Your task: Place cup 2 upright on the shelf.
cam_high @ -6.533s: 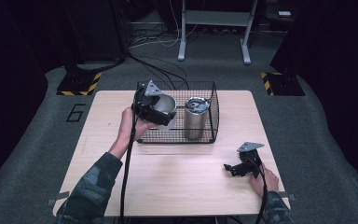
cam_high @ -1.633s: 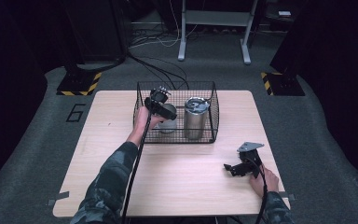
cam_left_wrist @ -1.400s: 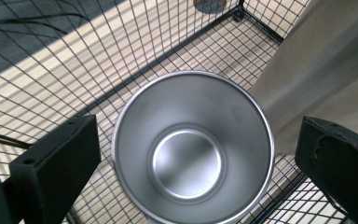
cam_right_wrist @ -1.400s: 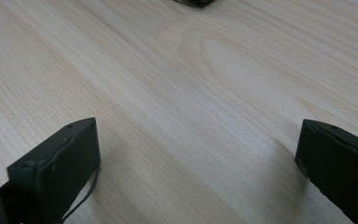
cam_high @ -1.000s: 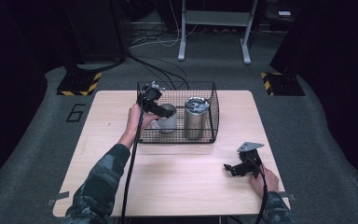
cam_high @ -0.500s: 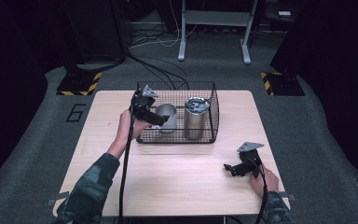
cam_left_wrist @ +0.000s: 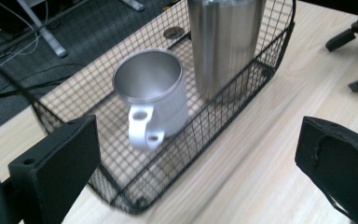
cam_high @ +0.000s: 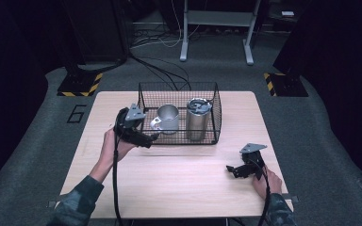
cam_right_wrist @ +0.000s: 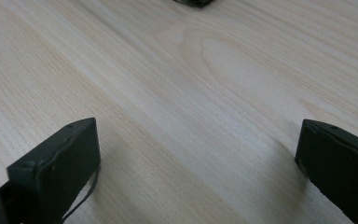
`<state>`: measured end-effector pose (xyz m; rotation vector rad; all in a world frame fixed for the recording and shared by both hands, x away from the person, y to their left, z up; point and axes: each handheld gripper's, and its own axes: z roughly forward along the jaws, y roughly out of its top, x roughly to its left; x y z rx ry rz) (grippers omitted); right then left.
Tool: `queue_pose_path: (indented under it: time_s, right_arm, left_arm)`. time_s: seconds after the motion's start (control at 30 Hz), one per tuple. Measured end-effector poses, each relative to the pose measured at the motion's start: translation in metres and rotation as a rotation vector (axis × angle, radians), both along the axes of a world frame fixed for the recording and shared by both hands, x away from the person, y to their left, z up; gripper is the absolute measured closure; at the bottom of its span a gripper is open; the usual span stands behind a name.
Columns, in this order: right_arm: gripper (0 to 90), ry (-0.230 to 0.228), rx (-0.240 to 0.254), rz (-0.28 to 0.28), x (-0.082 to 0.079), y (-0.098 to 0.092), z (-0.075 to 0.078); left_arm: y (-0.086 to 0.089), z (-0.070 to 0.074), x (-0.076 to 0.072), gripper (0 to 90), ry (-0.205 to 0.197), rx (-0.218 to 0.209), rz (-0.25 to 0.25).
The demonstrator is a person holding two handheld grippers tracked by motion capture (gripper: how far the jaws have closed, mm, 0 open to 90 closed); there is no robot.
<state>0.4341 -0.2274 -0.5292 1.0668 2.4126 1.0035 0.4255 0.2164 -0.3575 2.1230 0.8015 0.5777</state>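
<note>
A black wire basket [cam_high: 214,110] [cam_left_wrist: 261,70] stands at the back middle of the wooden table [cam_high: 169,179]. Inside it a steel mug [cam_high: 167,118] [cam_left_wrist: 151,93] with a handle stands on the left, and a tall steel tumbler [cam_high: 197,119] [cam_left_wrist: 223,42] with a lid on the right. My left gripper [cam_high: 147,139] [cam_left_wrist: 200,177] hangs open just outside the basket's front left corner, with nothing between its jaws. My right gripper [cam_high: 232,170] [cam_right_wrist: 198,177] rests open low over bare wood near the front right edge.
The right gripper's jaws [cam_left_wrist: 354,56] appear far off in the left gripper view. Beyond the table are a grey floor, cables [cam_high: 160,61], a metal stand [cam_high: 217,28] and two yellow-striped black bases [cam_high: 80,84].
My left gripper has drawn back out of the basket toward the front left, leaving the mug standing inside. The right gripper has stayed where it was.
</note>
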Motion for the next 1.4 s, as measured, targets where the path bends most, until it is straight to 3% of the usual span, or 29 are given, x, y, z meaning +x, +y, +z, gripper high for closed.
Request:
queue_pose_path:
  time_s: [0.17, 0.33, 0.53, 0.7, 0.77, 0.9, 0.97, 1.1, 1.27, 1.4]
  right_arm:
    - [0.0, -0.001, 0.005, -0.008, 0.000, 0.001, 0.000]
    - [0.0, 0.000, 0.002, -0.005, 0.000, 0.000, 0.000]
    - [0.0, 0.000, 0.002, -0.003, 0.000, 0.000, 0.000]
    - [0.0, 0.000, 0.006, -0.010, 0.000, 0.001, 0.000]
    - [0.0, 0.000, 0.002, -0.004, 0.000, 0.000, 0.000]
    - [0.0, 0.000, 0.001, -0.003, 0.000, 0.000, 0.000]
    - [0.0, 0.000, 0.002, -0.004, 0.000, 0.000, 0.000]
    - [0.0, 0.000, 0.001, -0.003, 0.000, 0.000, 0.000]
    - [0.0, 0.000, 0.002, -0.004, 0.000, 0.000, 0.000]
    - [0.0, 0.000, 0.002, -0.005, 0.000, 0.000, 0.000]
  left_arm:
    - [0.026, -0.016, -0.022, 0.0, -0.005, 0.006, 0.030]
    - [0.055, -0.039, -0.041, 0.0, 0.030, 0.023, 0.074]
    - [0.086, -0.074, -0.065, 0.0, 0.071, -0.002, 0.134]
    - [0.108, -0.109, -0.074, 0.0, 0.144, 0.001, 0.191]
    - [0.116, -0.124, -0.076, 0.0, 0.186, -0.033, 0.232]
    - [0.128, -0.148, -0.074, 0.0, 0.234, -0.043, 0.288]
    - [0.130, -0.158, -0.073, 0.0, 0.231, -0.052, 0.323]
    - [0.130, -0.169, -0.071, 0.0, 0.239, -0.073, 0.343]
    - [0.122, -0.175, -0.071, 0.0, 0.177, -0.050, 0.368]
    - [0.122, -0.174, -0.070, 0.0, 0.182, -0.034, 0.365]
